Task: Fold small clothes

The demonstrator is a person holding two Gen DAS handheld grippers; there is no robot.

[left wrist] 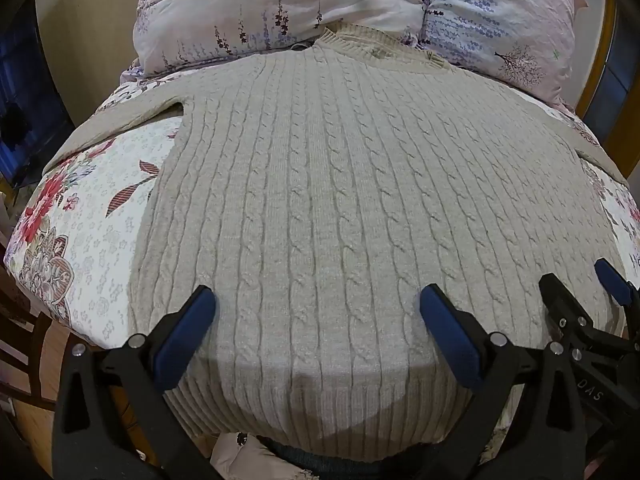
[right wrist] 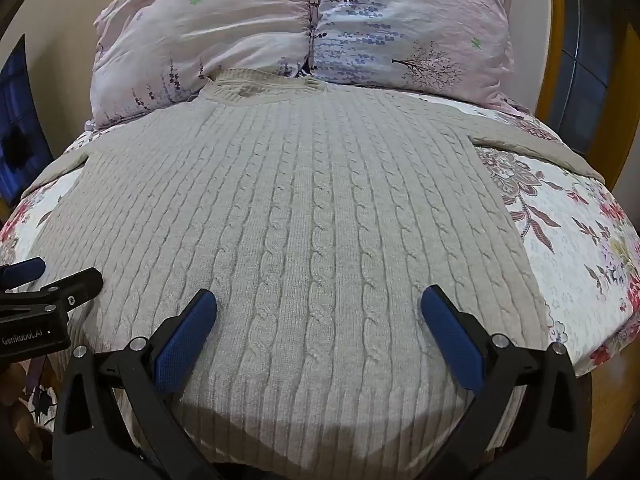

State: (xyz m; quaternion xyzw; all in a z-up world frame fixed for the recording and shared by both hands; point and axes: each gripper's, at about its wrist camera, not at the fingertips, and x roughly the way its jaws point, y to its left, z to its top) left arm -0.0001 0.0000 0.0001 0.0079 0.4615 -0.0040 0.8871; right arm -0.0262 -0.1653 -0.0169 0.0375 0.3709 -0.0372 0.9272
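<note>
A beige cable-knit sweater (left wrist: 332, 184) lies flat and spread out on a floral bedspread, collar (left wrist: 380, 46) toward the pillows, sleeves stretched out to both sides. It also shows in the right wrist view (right wrist: 296, 208). My left gripper (left wrist: 316, 312) is open and empty above the sweater's hem, left of centre. My right gripper (right wrist: 318, 312) is open and empty above the hem further right. The right gripper shows at the right edge of the left wrist view (left wrist: 580, 292). The left gripper shows at the left edge of the right wrist view (right wrist: 44, 276).
The floral bedspread (left wrist: 92, 224) covers the bed (right wrist: 576, 248). Two pale pink and lilac pillows (right wrist: 304, 32) lie behind the collar. A wooden frame (right wrist: 556, 40) stands at the right. Wooden floor (left wrist: 32, 420) and clutter lie below the bed's near edge.
</note>
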